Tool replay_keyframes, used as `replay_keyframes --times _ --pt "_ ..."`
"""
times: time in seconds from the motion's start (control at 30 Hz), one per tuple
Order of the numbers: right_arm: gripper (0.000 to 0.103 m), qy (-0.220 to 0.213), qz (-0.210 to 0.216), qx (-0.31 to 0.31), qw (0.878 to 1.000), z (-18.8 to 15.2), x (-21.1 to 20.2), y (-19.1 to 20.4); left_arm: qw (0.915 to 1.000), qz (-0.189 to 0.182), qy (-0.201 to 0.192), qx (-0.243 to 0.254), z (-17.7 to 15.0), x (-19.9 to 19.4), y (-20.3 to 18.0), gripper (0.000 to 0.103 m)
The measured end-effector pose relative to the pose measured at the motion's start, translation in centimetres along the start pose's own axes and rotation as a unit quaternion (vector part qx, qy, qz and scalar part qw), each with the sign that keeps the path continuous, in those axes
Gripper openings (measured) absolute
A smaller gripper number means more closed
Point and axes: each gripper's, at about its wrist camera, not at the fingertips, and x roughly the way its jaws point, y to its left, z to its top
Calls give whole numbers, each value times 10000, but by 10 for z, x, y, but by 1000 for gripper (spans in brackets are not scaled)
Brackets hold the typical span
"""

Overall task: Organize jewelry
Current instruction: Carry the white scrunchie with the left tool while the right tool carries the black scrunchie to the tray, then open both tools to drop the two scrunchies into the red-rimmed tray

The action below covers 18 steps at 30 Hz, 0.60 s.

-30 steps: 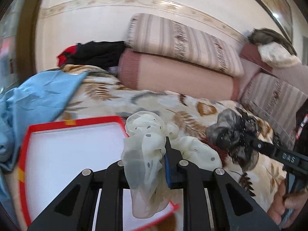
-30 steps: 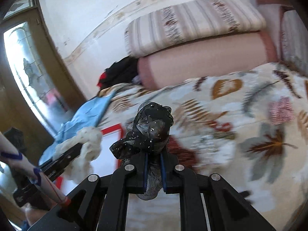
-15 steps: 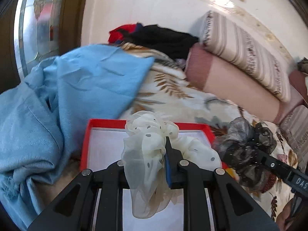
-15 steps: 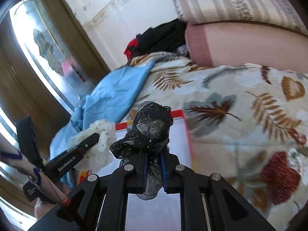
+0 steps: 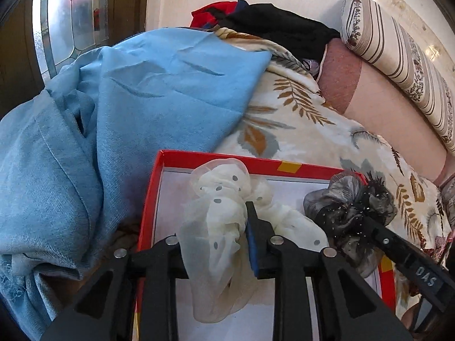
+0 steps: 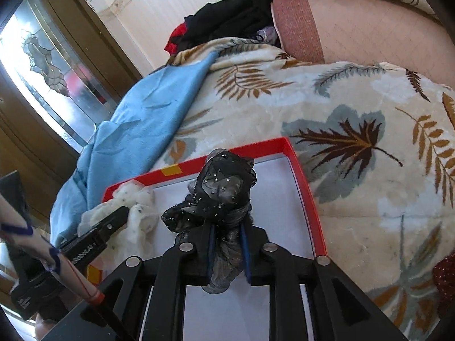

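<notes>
The left gripper (image 5: 224, 221) has a cream dotted scrunchie (image 5: 219, 216) between its fingers, and its jaws are opening; the sheer fabric bunches above the tips and hangs down between the two black fingers, over the white floor of a red box (image 5: 148, 213). The right gripper (image 6: 227, 227) carries a black sparkly scrunchie (image 6: 224, 193) in the same way, its jaws also opening, with grey gauze trailing down between the blue pads. Whether the pads of either gripper press on the fabric I cannot tell. Both scrunchies are over the inside of the box, the cream one toward its left side and the black one toward its right. The box lies on a leaf-patterned blanket (image 6: 355, 108). A blue cloth (image 5: 128, 99) is heaped against the box's left side. Farther back lie a pink bolster (image 5: 384, 108), a striped cushion (image 5: 398, 48) on top of it, and dark clothes (image 5: 278, 31) by the wall.
</notes>
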Motion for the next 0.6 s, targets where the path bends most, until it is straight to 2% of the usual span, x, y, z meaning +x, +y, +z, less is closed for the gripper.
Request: replay_keyframes --times 0.13,0.2,0.27,0.4,0.6 --pt "27 112 -31 86 9999 -3 5 -5 9999 110 18 48 -1 0 -1 41" --pt "45 133 -44 112 9998 -4 4 -7 9999 159 -3 64 -1 -2 -2 54" --pt "50 134 -2 109 9999 -4 -2 -8 9998 112 -131 46 1 -9 -3 55" --pt "50 -1 115 75 9999 -5 -27 -9 9988 -35 -479 -49 5 -27 -10 57" --pt "50 -569 273 -55 9980 -22 -109 -36 9932 -611 -986 138 3 -59 -46 58"
